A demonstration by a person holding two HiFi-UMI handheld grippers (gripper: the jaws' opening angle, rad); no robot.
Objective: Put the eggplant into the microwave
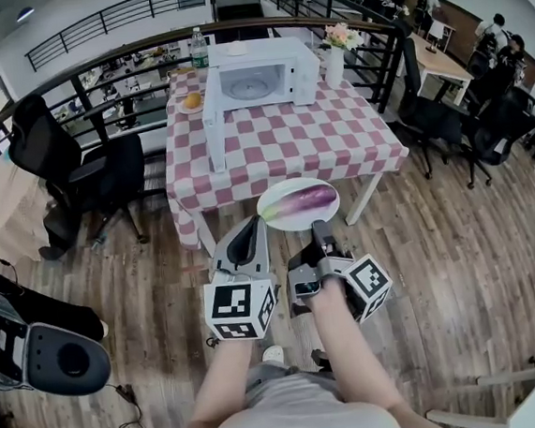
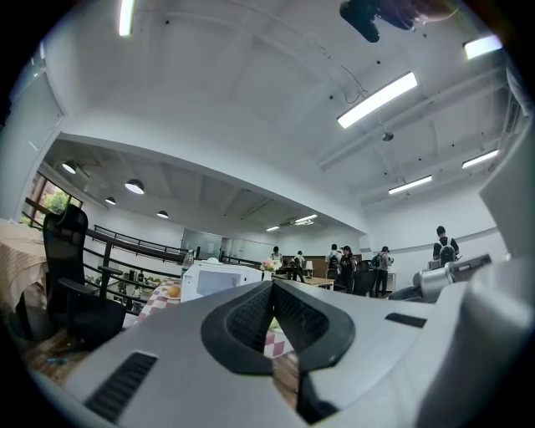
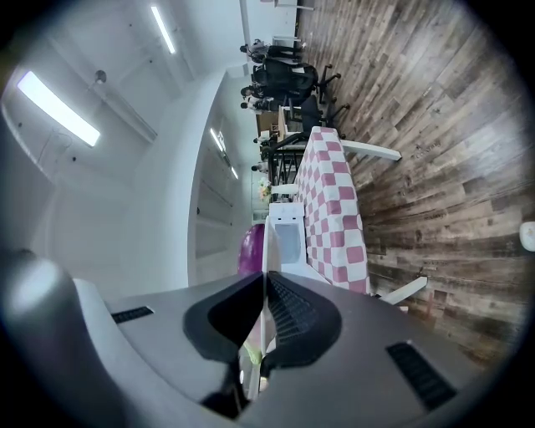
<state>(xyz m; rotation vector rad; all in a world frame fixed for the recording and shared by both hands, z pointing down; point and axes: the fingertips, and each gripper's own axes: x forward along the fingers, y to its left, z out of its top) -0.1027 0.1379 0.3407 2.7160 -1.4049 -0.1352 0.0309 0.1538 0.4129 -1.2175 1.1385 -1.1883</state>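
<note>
A purple eggplant (image 1: 309,196) lies on a white plate (image 1: 282,214) that hangs in the air in front of the checkered table (image 1: 289,145). My right gripper (image 1: 319,227) is shut on the plate's near rim. In the right gripper view the plate (image 3: 261,242) shows edge-on between the jaws, with the eggplant (image 3: 248,248) beyond it. The white microwave (image 1: 259,77) stands at the table's far side, its door (image 1: 213,119) swung wide open toward me. My left gripper (image 1: 245,243) hovers beside the plate, shut and empty, and the microwave (image 2: 219,278) shows past its jaws.
An orange (image 1: 192,100), a water bottle (image 1: 199,47) and a flower vase (image 1: 335,56) stand around the microwave. Black office chairs (image 1: 85,174) sit left of the table and others (image 1: 437,121) to its right. A railing (image 1: 95,84) runs behind the table. People stand far back.
</note>
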